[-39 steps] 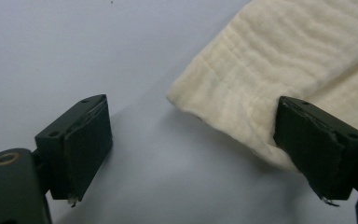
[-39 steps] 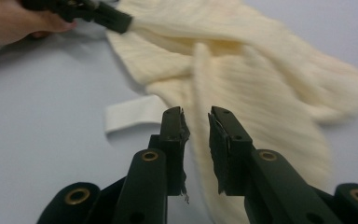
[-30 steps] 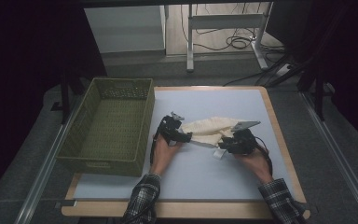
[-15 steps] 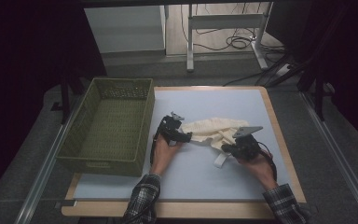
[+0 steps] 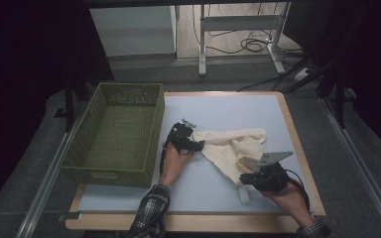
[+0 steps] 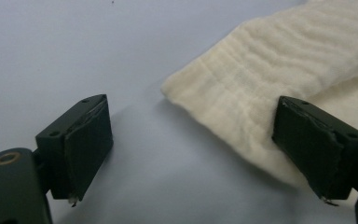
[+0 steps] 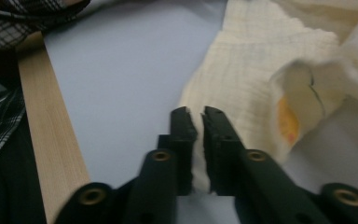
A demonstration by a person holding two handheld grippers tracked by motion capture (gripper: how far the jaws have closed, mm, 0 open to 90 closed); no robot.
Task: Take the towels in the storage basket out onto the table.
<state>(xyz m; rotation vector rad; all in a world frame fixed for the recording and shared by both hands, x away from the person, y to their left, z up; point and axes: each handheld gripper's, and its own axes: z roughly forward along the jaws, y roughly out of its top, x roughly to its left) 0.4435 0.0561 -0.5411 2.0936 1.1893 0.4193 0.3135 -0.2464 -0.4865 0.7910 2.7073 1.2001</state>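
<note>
Left gripper (image 5: 194,144), jaws spread wide, sits at the left edge of the cloth (image 5: 234,148); its own view shows one jaw on bare table (image 6: 74,51) and the other jaw over the cloth's folded edge (image 6: 261,79). At far left in the high view a green basket (image 5: 116,136) stands on the table (image 5: 218,106), just beside the left hand (image 5: 171,161) and close against its outer side. The cloth lies crumpled mid-table, stretched between both grippers. Right gripper (image 5: 250,178), jaws closed to a thin gap, pinches the cloth's near corner; its own view (image 7: 199,116) shows cloth between the jaws, a yellow patch (image 7: 286,121) inside a fold, and the wooden table edge (image 7: 46,121), details too small in the high view. A grey plate (image 5: 273,158) tops the right gripper and hides part of the cloth. The right hand (image 5: 290,196) is cut off at the frame's bottom.
</note>
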